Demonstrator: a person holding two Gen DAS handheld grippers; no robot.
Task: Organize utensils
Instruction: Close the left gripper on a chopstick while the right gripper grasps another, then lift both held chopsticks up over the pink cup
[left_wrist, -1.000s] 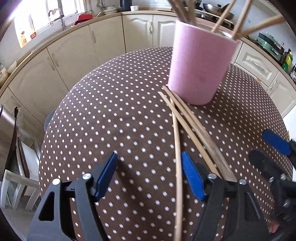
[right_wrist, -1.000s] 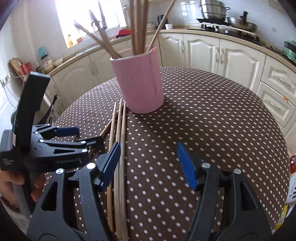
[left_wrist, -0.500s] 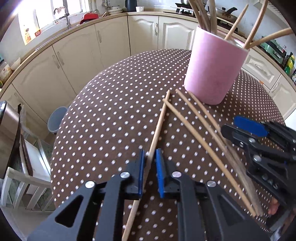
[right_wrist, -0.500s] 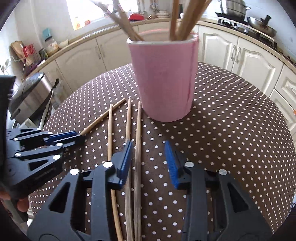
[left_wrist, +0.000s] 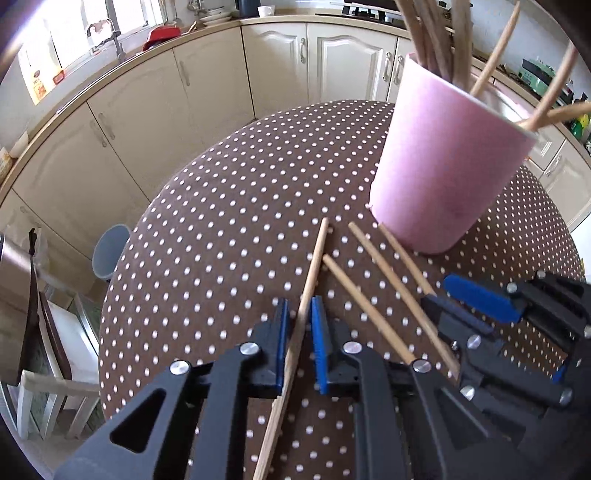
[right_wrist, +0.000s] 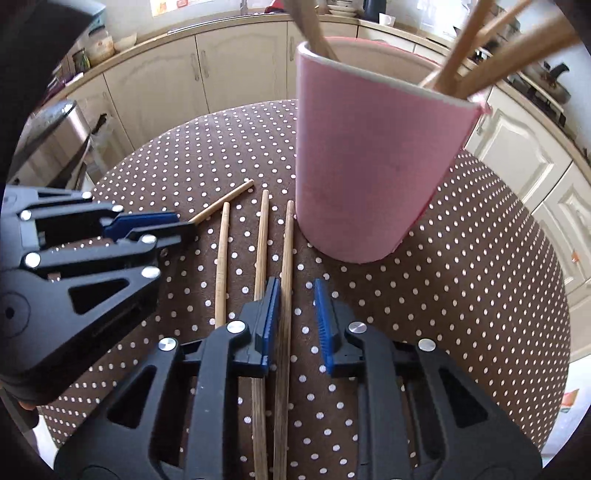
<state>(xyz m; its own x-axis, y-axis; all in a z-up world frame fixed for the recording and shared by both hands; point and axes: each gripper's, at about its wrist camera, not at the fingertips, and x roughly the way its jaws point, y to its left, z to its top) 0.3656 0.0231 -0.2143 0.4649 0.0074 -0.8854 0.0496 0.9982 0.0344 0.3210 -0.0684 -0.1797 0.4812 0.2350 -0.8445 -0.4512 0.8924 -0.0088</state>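
A pink cup (left_wrist: 443, 177) (right_wrist: 369, 166) holding several wooden chopsticks stands on the brown dotted table (left_wrist: 221, 240) (right_wrist: 461, 277). Several more chopsticks lie in front of it. My left gripper (left_wrist: 300, 332) (right_wrist: 166, 227) is shut on the leftmost chopstick (left_wrist: 314, 266) (right_wrist: 225, 201), which runs between its blue pads. My right gripper (right_wrist: 295, 319) (left_wrist: 461, 308) has its jaws closing around the chopstick nearest the cup (right_wrist: 287, 251). That stick lies against the left pad, with a gap to the right pad. Two loose chopsticks (right_wrist: 221, 266) (right_wrist: 262, 240) lie between the grippers.
Cream kitchen cabinets (left_wrist: 207, 92) curve round behind the table. A grey bin (left_wrist: 109, 254) and a white chair (left_wrist: 37, 387) stand on the floor to the left, beyond the table's edge. A metal bin (right_wrist: 62, 147) stands to the left in the right wrist view.
The left jaws closed on the leftmost chopstick and moved closer to the cup. The right jaws narrowed around the stick nearest the cup while moving toward it.
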